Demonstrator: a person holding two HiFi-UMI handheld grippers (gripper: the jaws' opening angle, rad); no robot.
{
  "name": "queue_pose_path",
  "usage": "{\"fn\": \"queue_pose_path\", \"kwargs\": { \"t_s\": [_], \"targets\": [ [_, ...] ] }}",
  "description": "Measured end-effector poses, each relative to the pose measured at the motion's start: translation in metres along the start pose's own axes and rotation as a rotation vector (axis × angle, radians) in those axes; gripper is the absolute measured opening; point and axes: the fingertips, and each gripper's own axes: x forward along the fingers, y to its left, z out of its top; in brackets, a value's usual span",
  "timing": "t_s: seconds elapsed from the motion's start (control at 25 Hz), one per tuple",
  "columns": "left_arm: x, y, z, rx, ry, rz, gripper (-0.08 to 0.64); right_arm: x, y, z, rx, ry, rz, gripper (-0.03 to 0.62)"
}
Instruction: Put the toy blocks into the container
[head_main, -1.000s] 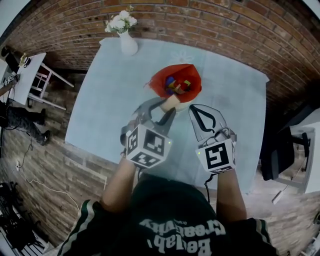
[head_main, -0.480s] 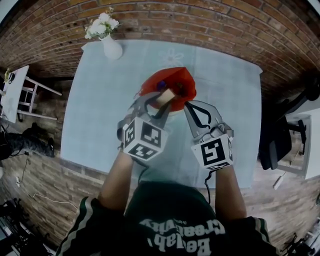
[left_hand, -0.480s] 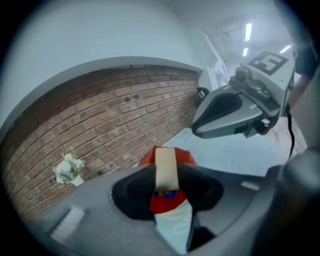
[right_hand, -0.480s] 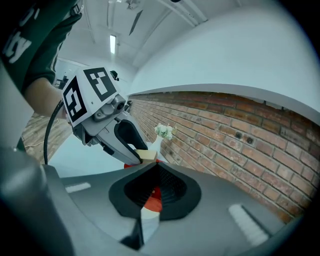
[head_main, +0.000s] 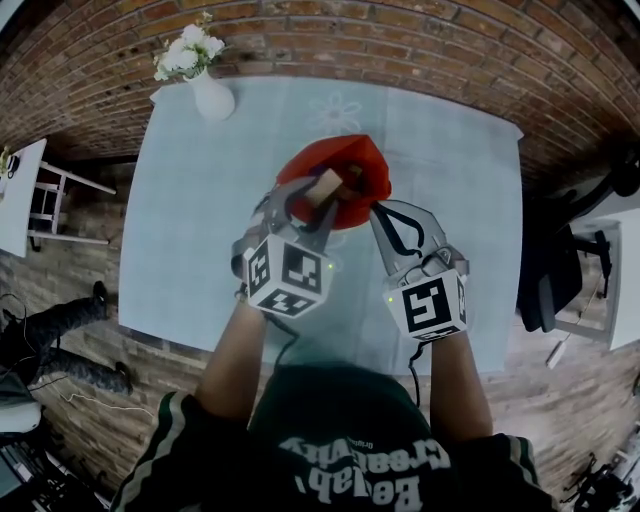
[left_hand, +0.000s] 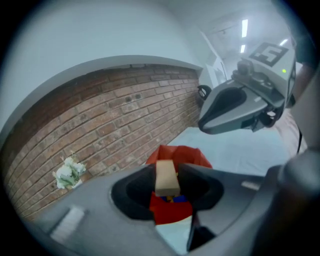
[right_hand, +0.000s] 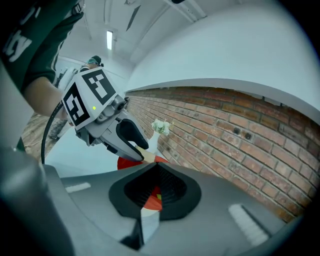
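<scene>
A red container (head_main: 358, 162) with coloured toy blocks inside sits mid-table on the pale blue table (head_main: 200, 220). My left gripper (head_main: 322, 200) is shut on a tan wooden block (head_main: 323, 186), held over the container's near rim. In the left gripper view the block (left_hand: 166, 177) stands upright between the jaws, which have just eased open a little, above the red container (left_hand: 185, 155). My right gripper (head_main: 378, 212) hovers just right of the container, jaws together and nothing between them. The right gripper view shows the left gripper (right_hand: 142, 156) ahead of it, over the container (right_hand: 127, 162).
A white vase with flowers (head_main: 208, 92) stands at the table's far left corner. A brick wall (head_main: 400, 40) runs behind the table. A black chair (head_main: 560, 280) sits off the right edge and a white side table (head_main: 20, 180) off the left.
Both grippers have moved forward toward the red container. The tan block has gone from in front of the container to over its near rim.
</scene>
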Motion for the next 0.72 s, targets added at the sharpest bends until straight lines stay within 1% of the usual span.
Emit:
{"fn": "queue_pose_path", "kwargs": {
  "t_s": [0.08,0.12,0.16,0.2,0.44,0.6,0.72],
  "targets": [
    [0.003,0.004,0.0,-0.007,-0.007,0.024,0.146,0.001,-0.001,-0.003,-0.004,0.006,0.003,0.006],
    [0.004,0.005,-0.001,-0.011,-0.006,0.027,0.159,0.001,-0.001,-0.004,-0.003,0.007,0.004,0.005],
    [0.005,0.005,-0.003,-0.015,-0.003,0.024,0.178,0.002,-0.001,-0.004,-0.001,0.008,0.002,0.005],
    [0.006,0.005,-0.004,-0.019,0.0,0.017,0.181,0.003,-0.001,-0.005,0.0,0.009,0.002,0.005],
    [0.008,0.003,-0.007,-0.022,0.01,0.006,0.19,0.005,0.0,-0.007,0.0,0.008,0.011,0.006],
    [0.011,-0.003,-0.012,-0.019,0.032,-0.011,0.199,0.004,-0.002,-0.007,-0.008,0.01,0.011,0.006],
    [0.011,-0.004,-0.014,-0.025,0.038,-0.006,0.189,0.002,-0.002,-0.007,-0.001,0.007,0.003,0.005]
  ]
}}
